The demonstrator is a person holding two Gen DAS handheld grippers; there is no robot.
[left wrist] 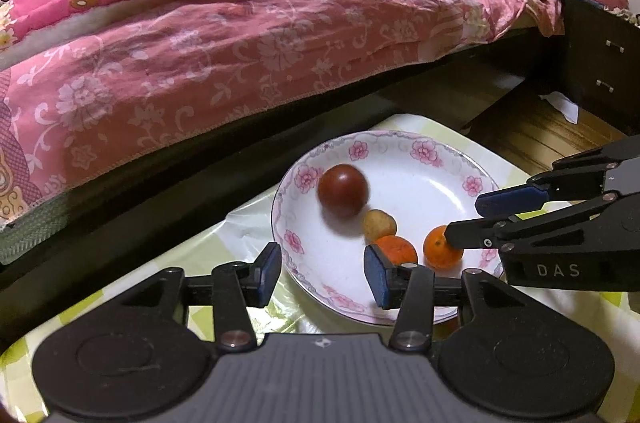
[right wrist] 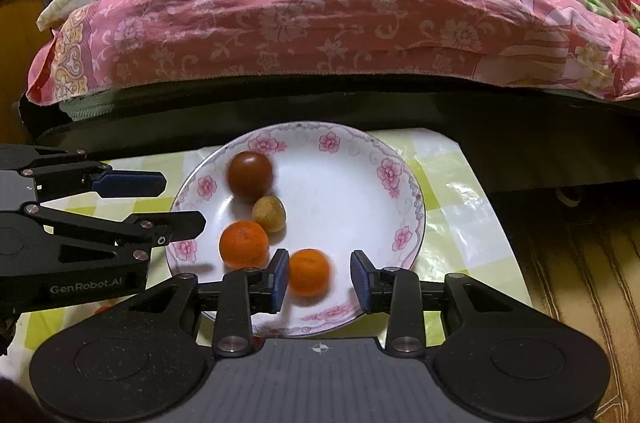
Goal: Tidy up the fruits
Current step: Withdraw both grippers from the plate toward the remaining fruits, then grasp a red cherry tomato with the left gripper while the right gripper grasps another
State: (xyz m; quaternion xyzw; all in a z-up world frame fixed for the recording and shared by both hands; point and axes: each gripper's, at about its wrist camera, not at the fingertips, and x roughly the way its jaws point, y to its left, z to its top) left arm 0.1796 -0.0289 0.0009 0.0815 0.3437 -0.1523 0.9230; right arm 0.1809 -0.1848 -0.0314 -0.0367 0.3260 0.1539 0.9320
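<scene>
The right hand-held gripper (right wrist: 319, 281) stood open over the near rim of the flowered plate (right wrist: 404, 179), an orange (right wrist: 309, 271) lying loose between its pads, blurred and perhaps rolling. A second orange (right wrist: 243, 243), a small tan fruit (right wrist: 269, 213) and a dark red one (right wrist: 250, 176) lay farther in, toward the bed (right wrist: 320, 23). The left hand-held gripper (left wrist: 323, 271), also open and empty, straddled the plate's left rim above the bench (right wrist: 460, 223).
</scene>
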